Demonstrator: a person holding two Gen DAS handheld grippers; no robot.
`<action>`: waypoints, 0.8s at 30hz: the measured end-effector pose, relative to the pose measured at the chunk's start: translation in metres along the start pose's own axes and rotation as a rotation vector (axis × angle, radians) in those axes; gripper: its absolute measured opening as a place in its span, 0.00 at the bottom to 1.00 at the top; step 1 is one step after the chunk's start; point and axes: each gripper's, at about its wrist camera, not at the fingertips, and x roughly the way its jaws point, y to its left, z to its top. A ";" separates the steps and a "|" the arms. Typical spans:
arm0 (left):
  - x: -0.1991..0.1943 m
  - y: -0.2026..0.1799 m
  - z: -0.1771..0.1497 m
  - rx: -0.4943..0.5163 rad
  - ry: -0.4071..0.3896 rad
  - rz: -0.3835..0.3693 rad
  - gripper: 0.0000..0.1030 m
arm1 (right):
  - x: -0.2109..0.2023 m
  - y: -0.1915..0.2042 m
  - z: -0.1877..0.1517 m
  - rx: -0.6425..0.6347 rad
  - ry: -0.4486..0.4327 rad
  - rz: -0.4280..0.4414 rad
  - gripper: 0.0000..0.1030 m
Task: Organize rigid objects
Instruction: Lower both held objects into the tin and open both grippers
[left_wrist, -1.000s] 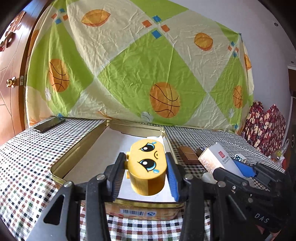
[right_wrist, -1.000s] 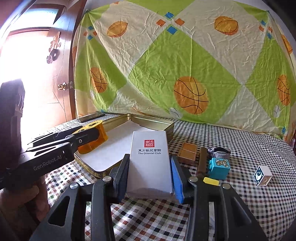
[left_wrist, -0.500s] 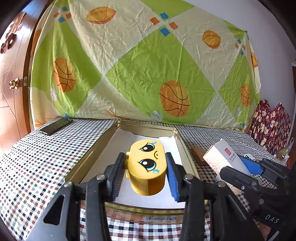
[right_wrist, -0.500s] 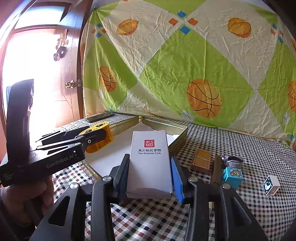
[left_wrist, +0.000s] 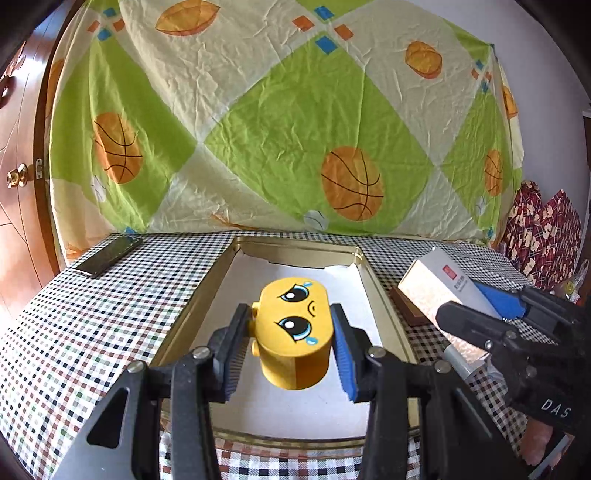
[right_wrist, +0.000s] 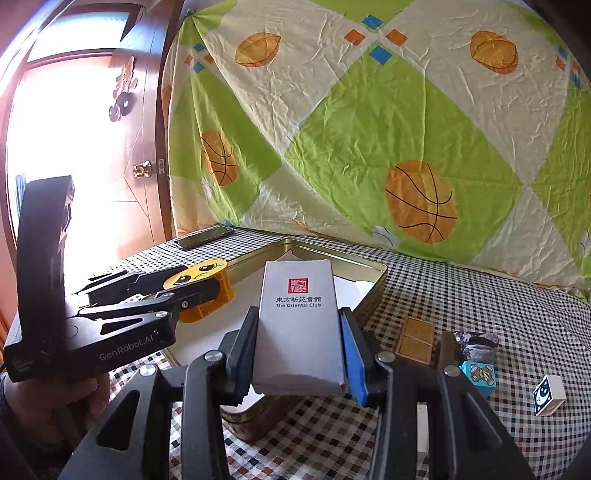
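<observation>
The gold tin (left_wrist: 384, 295) holds only its white liner. The left gripper (left_wrist: 291, 343) is clamped on the yellow face block (left_wrist: 295, 332) above it; the right gripper (right_wrist: 299, 343) grips the white box (right_wrist: 299, 317) at its edge. Other small pieces, including a blue bear cube (right_wrist: 478, 374), wait on the worktop (right_wrist: 480, 295).

Counted: one tin (left_wrist: 384, 295), one yellow block (left_wrist: 295, 332), one white box (right_wrist: 299, 321), one phone (left_wrist: 107, 254), two printed cubes (right_wrist: 478, 374) (right_wrist: 548, 394), one brown box (right_wrist: 415, 339).
</observation>
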 end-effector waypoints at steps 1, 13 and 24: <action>0.003 0.002 0.003 0.007 0.008 0.004 0.41 | 0.003 -0.001 0.003 0.001 0.000 -0.001 0.43; 0.049 0.019 0.033 0.031 0.119 0.027 0.41 | 0.061 -0.005 0.037 0.011 0.075 -0.014 0.43; 0.082 0.027 0.055 0.028 0.224 0.038 0.41 | 0.115 -0.008 0.047 0.003 0.178 -0.041 0.43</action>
